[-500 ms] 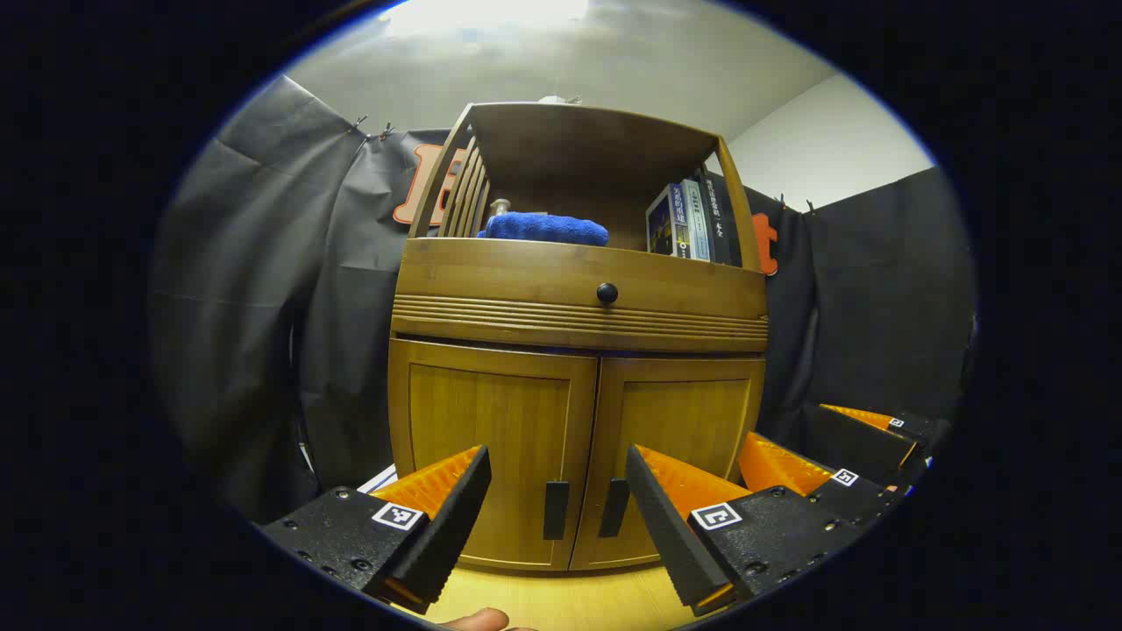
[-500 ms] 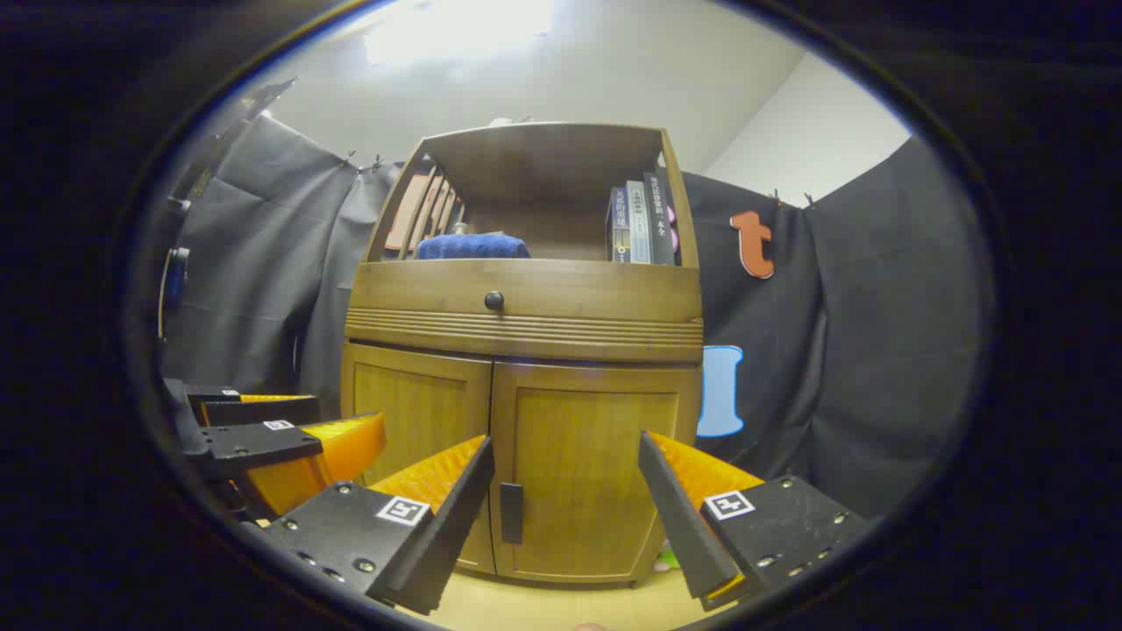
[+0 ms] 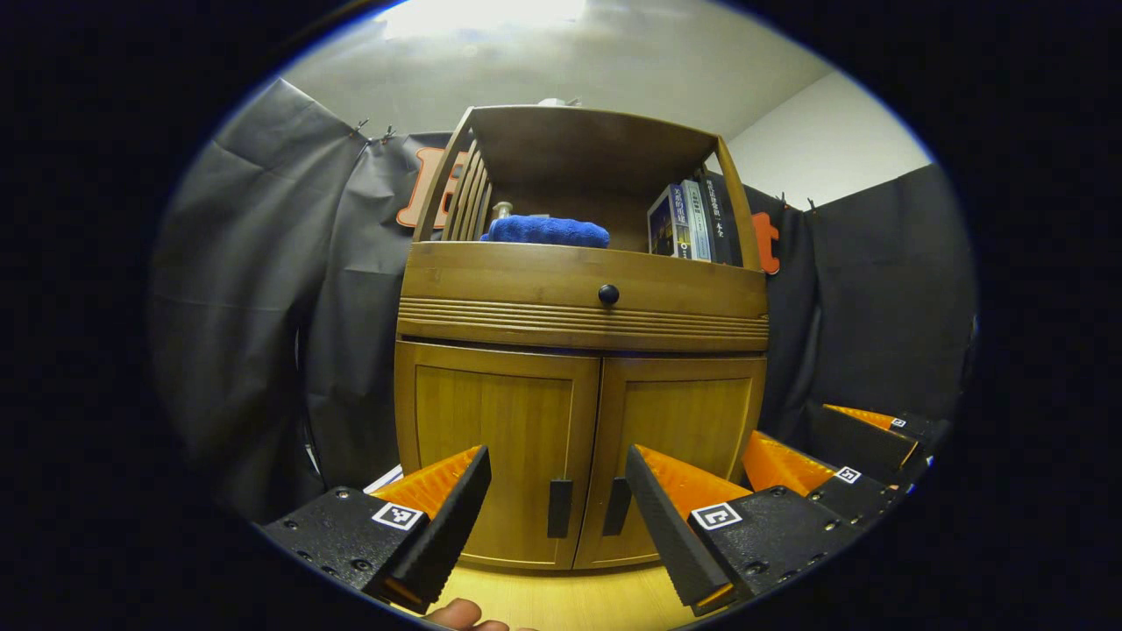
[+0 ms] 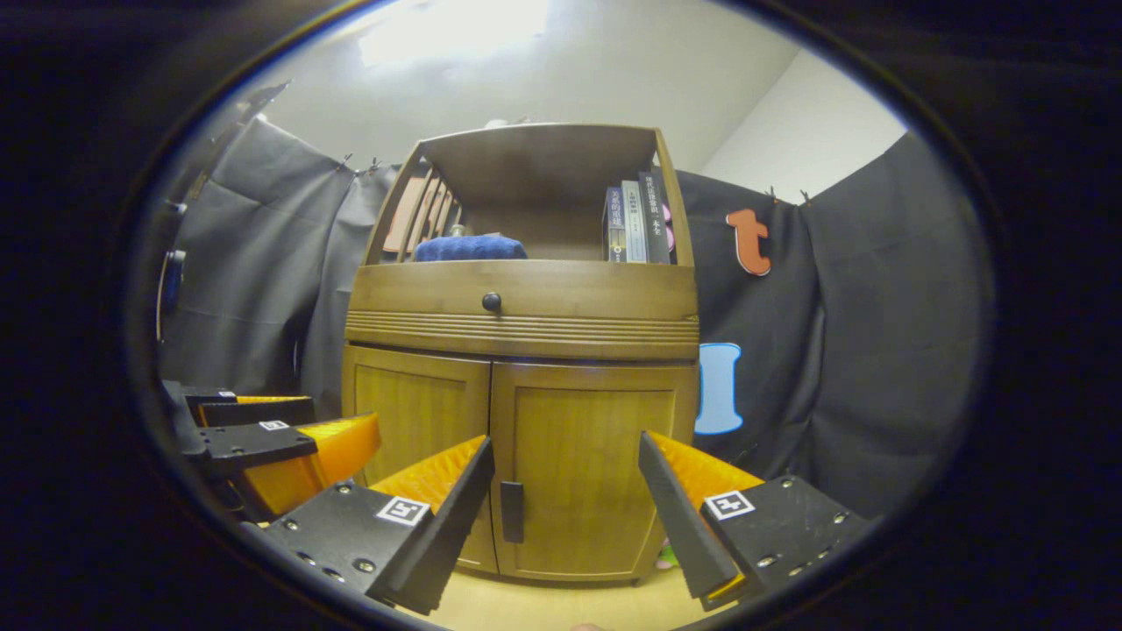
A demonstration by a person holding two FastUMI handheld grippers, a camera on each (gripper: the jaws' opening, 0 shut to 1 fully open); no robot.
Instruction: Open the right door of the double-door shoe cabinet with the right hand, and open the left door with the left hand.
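Facing the shoe cabinet [image 4: 526, 368], both doors closed: right gripper [image 4: 561, 491] and left gripper [image 3: 557, 499] gape wide, empty. Stiff hinged wood; pinch the right door's handle [image 4: 512, 511] first.

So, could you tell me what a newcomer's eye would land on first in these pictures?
Probably the wooden shoe cabinet at centre, both doors shut, two dark handles meeting at the seam. Next, the blue towel and upright books on its open top shelf. Both grippers gape open in front, short of the doors.
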